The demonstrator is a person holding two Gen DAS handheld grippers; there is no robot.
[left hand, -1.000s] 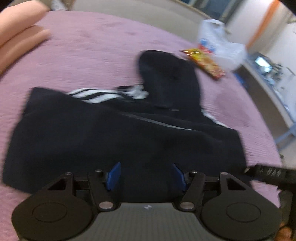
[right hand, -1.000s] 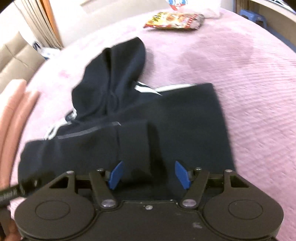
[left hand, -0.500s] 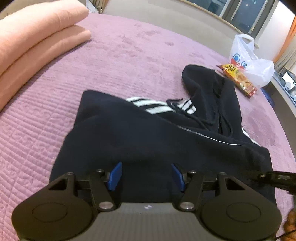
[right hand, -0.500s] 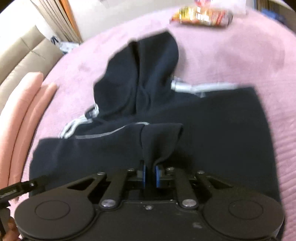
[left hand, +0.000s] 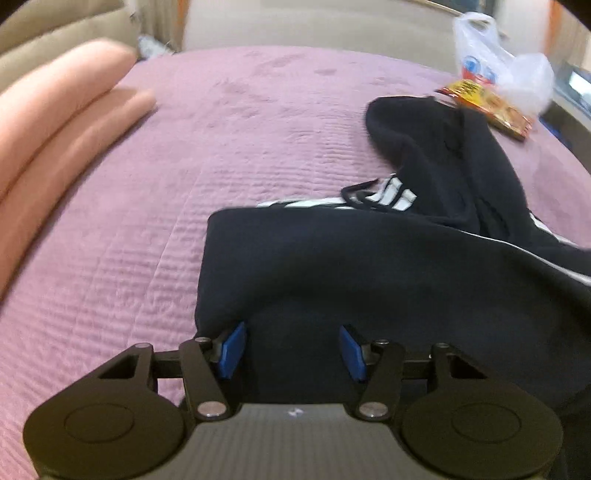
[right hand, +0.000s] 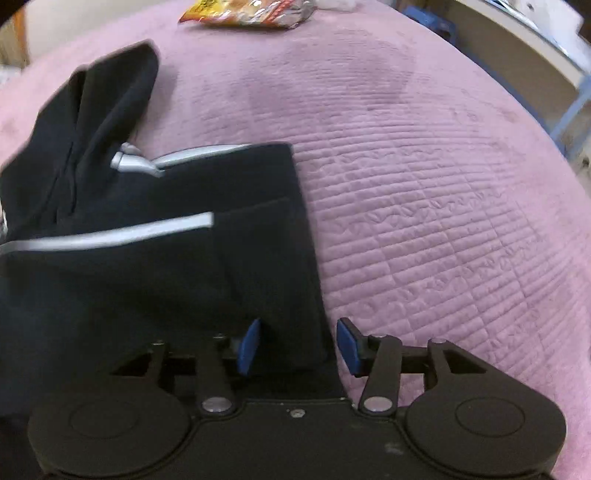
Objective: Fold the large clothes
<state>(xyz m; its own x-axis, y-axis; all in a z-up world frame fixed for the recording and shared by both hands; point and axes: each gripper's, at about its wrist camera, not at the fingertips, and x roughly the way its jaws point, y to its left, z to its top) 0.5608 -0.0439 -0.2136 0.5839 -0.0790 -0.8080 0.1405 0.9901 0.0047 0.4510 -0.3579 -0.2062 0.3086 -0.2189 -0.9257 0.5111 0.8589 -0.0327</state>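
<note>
One dark hooded garment point(left hand: 388, 266) lies flat on the purple bed cover point(left hand: 221, 129), its hood point(left hand: 436, 147) extended toward the far side and white stripes showing where the upper layer ends. The body appears partly folded already, with one layer laid over another; a silver zip line point(right hand: 110, 236) runs across the upper layer in the right wrist view.

The left claw point(left hand: 291, 350) is released, its blue pads spread apart with the near left edge of the garment between them; the fabric rises slightly over the left pad point(left hand: 231, 349). The right claw point(right hand: 297, 345) is likewise released, pads spread, straddling the near right edge of the garment, with the right pad point(right hand: 347, 345) over bare bed cover.

Judgement: the step in hand is the taking of the near hem at both corners ahead of a further fold. The next move appears to call for both claws to close on the full thickness of cloth at once, then lift and carry the hem toward the hood. A pinch on the top layer alone would likely undo the existing fold.

Count: one garment, two claws, one snack packet point(right hand: 247, 13), one white plastic bag point(left hand: 491, 62), one pink folded blanket point(left hand: 55, 122).
</note>
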